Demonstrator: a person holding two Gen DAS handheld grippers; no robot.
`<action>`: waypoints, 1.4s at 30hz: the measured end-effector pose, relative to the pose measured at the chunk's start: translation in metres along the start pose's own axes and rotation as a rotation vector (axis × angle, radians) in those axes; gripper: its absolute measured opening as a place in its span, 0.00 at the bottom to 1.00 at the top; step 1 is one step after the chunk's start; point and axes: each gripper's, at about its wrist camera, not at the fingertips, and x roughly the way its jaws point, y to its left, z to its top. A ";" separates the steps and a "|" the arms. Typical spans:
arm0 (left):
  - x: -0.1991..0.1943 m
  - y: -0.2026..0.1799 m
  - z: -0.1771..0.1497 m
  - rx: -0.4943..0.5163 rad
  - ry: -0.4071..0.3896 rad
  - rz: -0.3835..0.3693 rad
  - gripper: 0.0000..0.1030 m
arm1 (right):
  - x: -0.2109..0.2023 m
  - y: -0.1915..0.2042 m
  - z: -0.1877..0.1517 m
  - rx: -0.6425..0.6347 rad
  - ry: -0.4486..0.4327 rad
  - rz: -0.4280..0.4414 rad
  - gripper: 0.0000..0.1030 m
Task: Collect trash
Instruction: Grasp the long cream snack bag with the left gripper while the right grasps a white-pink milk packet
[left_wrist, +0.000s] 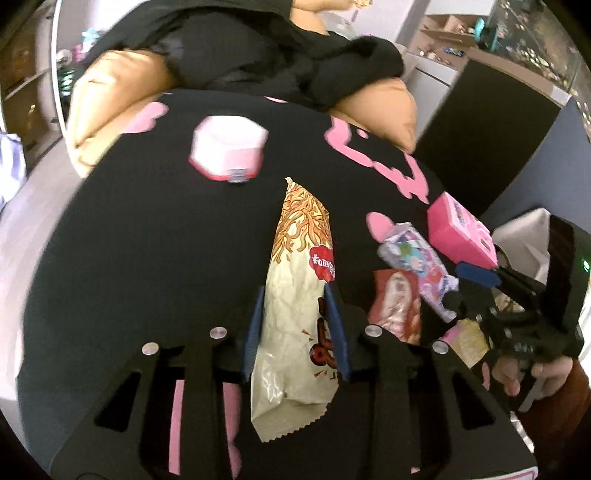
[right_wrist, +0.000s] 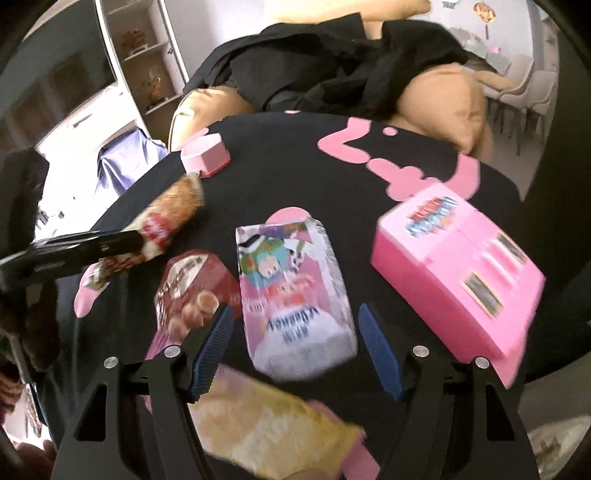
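Between the left fingers (left_wrist: 297, 325), clamped across its width, the noodle snack bag (left_wrist: 295, 295) runs lengthwise away over the black desk (left_wrist: 147, 240), while the right fingers (right_wrist: 295, 347) stand apart around the pink wrapper (right_wrist: 295, 288).

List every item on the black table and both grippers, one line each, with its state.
left gripper: pads against the cream snack bag
cream snack bag: flat, crumpled
right gripper: open, straddling the pink-white wrapper
pink-white wrapper: lying flat, not gripped
red wrapper: flat
yellow wrapper: flat, blurred
pink box: closed
hexagonal container: lid on
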 end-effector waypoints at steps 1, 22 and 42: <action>-0.004 0.004 -0.003 -0.006 -0.006 0.008 0.31 | 0.006 0.002 0.003 -0.006 0.015 -0.001 0.65; -0.014 0.024 -0.026 -0.084 0.016 -0.052 0.36 | 0.022 0.011 0.027 -0.031 0.052 -0.021 0.69; -0.016 0.008 -0.005 -0.027 0.010 0.000 0.50 | -0.007 0.018 0.015 -0.040 0.030 -0.075 0.18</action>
